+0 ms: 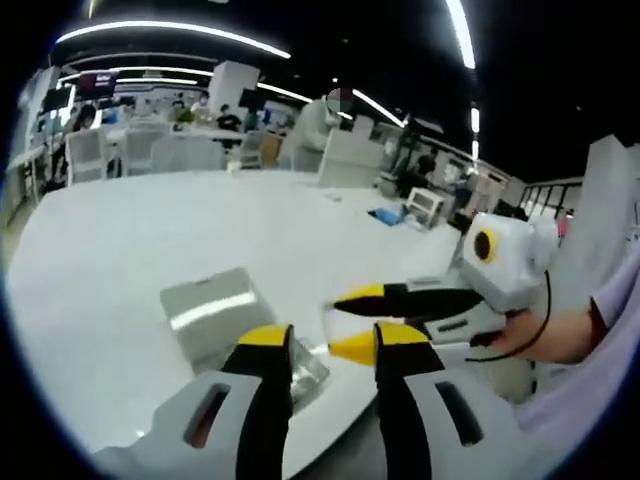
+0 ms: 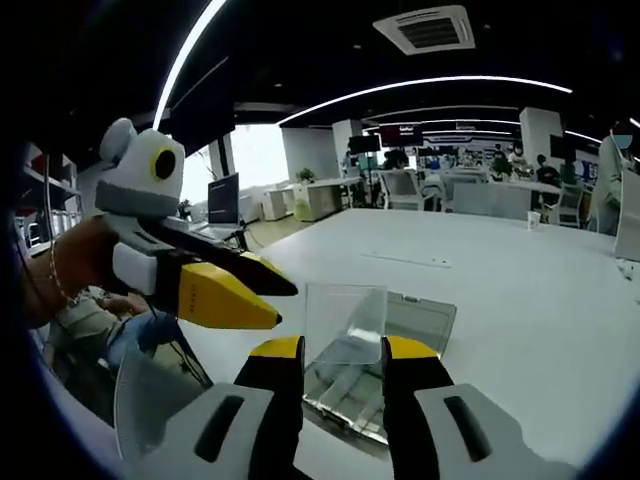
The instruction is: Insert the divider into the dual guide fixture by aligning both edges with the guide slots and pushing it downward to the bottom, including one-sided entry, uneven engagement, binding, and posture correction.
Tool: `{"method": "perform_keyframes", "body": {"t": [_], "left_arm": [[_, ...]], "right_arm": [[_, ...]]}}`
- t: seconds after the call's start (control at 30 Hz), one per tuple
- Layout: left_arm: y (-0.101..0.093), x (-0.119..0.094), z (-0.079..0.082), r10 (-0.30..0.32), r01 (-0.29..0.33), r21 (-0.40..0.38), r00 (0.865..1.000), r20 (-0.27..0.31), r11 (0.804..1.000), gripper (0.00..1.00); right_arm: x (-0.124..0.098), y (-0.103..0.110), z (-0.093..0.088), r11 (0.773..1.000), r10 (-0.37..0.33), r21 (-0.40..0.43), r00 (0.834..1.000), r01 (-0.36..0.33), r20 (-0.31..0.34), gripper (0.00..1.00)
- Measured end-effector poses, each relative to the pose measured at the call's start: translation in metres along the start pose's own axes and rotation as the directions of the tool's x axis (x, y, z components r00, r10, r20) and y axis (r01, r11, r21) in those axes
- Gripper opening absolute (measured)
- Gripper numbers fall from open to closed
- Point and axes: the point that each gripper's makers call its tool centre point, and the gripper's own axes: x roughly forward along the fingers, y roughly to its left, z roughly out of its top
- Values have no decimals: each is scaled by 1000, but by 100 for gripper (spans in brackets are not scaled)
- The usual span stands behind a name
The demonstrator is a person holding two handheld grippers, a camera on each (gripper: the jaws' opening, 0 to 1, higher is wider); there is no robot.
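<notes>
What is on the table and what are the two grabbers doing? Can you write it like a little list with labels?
table: white table, wide and mostly bare
fixture: clear dual guide fixture lying on the table near its edge
divider: clear divider standing upright at the fixture, between the right gripper's jaws
right gripper: right gripper, jaws either side of the divider; actual contact cannot be told
left gripper: left gripper, jaws apart, holding nothing, beside the fixture
hand: a hand holds the right gripper
background: office desks, chairs, people far off
</notes>
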Motion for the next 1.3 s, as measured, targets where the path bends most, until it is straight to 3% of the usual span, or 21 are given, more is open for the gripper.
{"method": "perform_keyframes", "body": {"t": [0.37, 0.47, 1.3], "left_arm": [[10, 6, -2, 7, -8, -41, 1000, -17, 999, 23], [8, 7, -3, -9, 8, -41, 1000, -23, 999, 18], [10, 5, -9, -10, 6, -63, 999, -53, 998, 10]], "right_arm": [[4, 6, 6, 1000, 17, -18, 1000, -17, 14, 26], [5, 6, 7, 1000, 19, -23, 1000, -19, 17, 26], [3, 15, 7, 998, 25, -58, 1000, -24, 17, 26]]}}
